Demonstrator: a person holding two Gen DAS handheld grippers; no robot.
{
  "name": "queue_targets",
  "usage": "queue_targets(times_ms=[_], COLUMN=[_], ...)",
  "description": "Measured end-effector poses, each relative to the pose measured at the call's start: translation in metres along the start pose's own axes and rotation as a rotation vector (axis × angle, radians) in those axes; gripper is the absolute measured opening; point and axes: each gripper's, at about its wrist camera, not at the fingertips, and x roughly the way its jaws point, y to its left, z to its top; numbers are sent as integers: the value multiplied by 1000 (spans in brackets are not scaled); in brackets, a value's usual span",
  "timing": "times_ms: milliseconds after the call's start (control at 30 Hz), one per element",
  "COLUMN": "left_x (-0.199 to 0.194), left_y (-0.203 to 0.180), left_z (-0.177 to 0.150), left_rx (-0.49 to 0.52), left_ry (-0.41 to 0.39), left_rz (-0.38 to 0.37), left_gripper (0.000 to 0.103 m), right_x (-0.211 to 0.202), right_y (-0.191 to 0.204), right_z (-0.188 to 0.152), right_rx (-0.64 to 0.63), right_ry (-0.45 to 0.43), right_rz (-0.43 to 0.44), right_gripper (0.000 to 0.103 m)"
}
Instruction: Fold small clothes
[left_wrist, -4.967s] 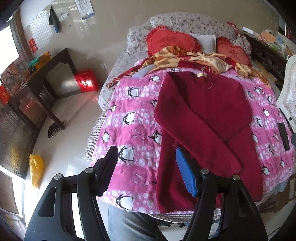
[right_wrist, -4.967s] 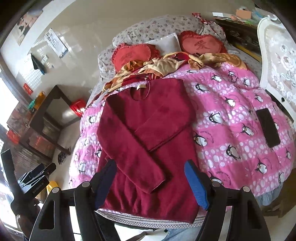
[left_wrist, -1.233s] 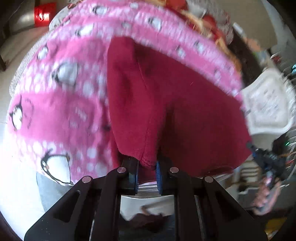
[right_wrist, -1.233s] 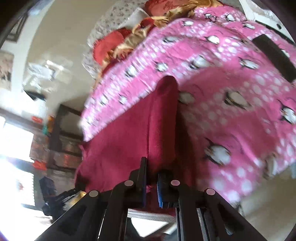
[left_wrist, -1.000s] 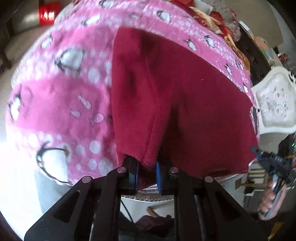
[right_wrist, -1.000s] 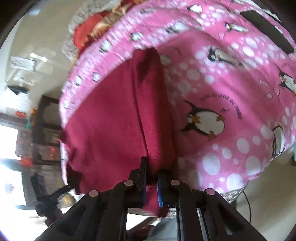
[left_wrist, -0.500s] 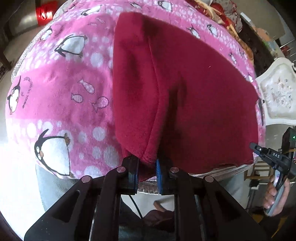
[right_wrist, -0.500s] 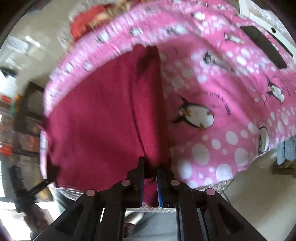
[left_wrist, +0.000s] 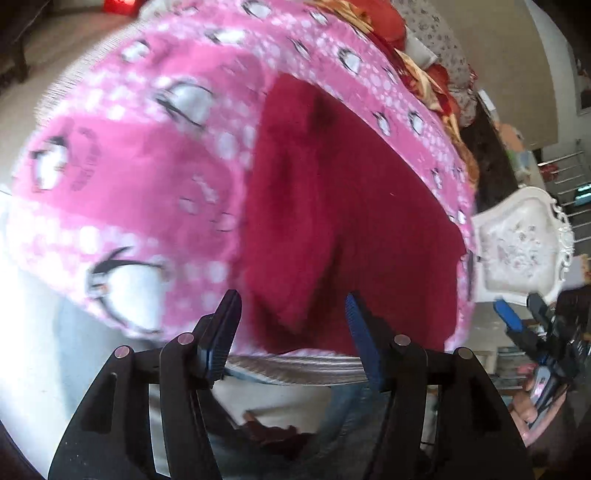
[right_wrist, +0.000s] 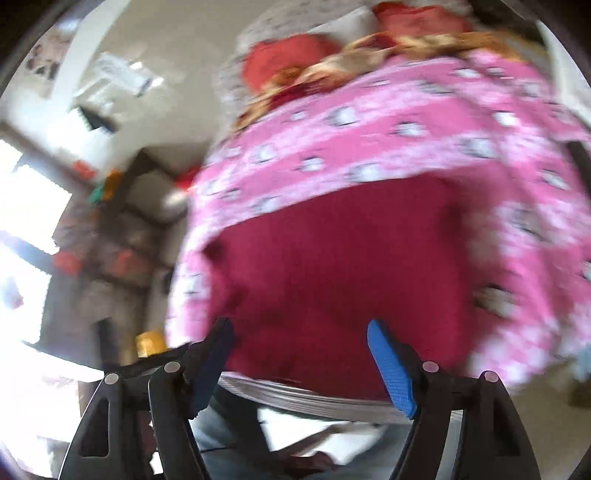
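Note:
A dark red sweater (left_wrist: 343, 221) lies folded on the pink penguin blanket (left_wrist: 140, 177) near the bed's front edge; it also shows in the right wrist view (right_wrist: 340, 258). My left gripper (left_wrist: 291, 317) is open and empty, just in front of the sweater's near left corner. My right gripper (right_wrist: 299, 343) is open and empty, just in front of the sweater's near edge. The right gripper also shows at the far right of the left wrist view (left_wrist: 517, 314). Both views are blurred.
Red heart pillows (right_wrist: 291, 62) and a yellow-red cloth (right_wrist: 354, 55) lie at the head of the bed. A white ornate chair (left_wrist: 521, 251) stands right of the bed. A dark table (right_wrist: 125, 206) stands left of it. My legs are below the bed edge.
Both grippers have let go of the sweater's edge and opened. They have drawn back a little from the bed, and the sweater lies folded on the blanket.

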Motion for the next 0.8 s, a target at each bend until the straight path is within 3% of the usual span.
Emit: queue_targets(times_ms=[133,267,300,333,400,500,633,800], left_x=[20,25,26,32,34,17,1,5], left_y=[3,0,2,4,10,8,-4,0], left_z=[1,1,0,1,0,-2,-8,-2], left_rx=[-12,-11,-23,-27,-34,-9,82,64], left_ry=[61,30,20,26,42,-33,-97,-92], left_rz=[57,56,44,15,-40,-127,-160,-202], left_gripper=[58,54,46,16,12,12,12,11], right_x=[41,91,105,123,152,200,260,326], right_y=[38,65,72,81,93,117,150,170], right_z=[21,40,44,48,52,57,56,46], right_rx=[-85,-112,-122,-135,-147,-192,-269,-397], right_ry=[78,220,263,321,398,524,664,810], right_rz=[61,120,119,119,115,87,26,-185], right_gripper=[73,73,73,73,73,73,73,73])
